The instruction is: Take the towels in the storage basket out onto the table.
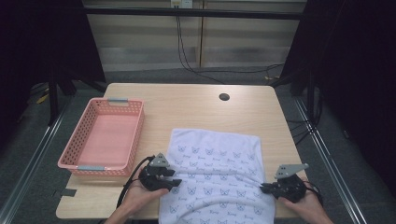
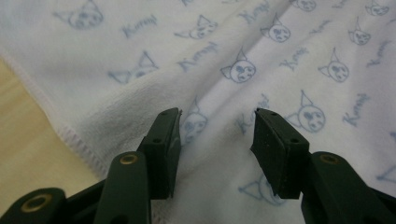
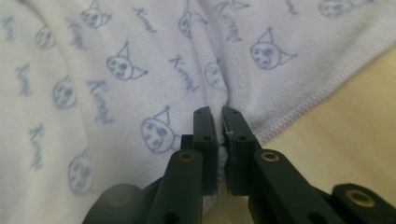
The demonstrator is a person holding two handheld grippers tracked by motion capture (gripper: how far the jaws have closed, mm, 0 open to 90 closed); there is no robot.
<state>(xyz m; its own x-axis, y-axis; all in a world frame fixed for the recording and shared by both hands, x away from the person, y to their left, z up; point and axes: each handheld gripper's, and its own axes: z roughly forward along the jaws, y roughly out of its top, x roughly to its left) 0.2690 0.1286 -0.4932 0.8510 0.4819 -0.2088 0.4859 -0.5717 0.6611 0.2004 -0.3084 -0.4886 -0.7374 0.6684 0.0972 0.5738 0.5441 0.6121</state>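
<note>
Towel [image 1: 215, 172] on table [image 1: 187, 105] — basket [image 1: 105, 135] left of it

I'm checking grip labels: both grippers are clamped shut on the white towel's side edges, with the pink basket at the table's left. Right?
Not quite. Only the right gripper is clamped on the towel. The left gripper view shows the left gripper with jaws apart over the cloth, pinching nothing. The pink basket is at the table's left.

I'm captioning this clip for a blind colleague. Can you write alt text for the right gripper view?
The right gripper has its two black fingers shut on a pinched fold of a white towel printed with blue cat faces and script. The towel's stitched edge runs off to the right, where the light wooden table shows.
</note>
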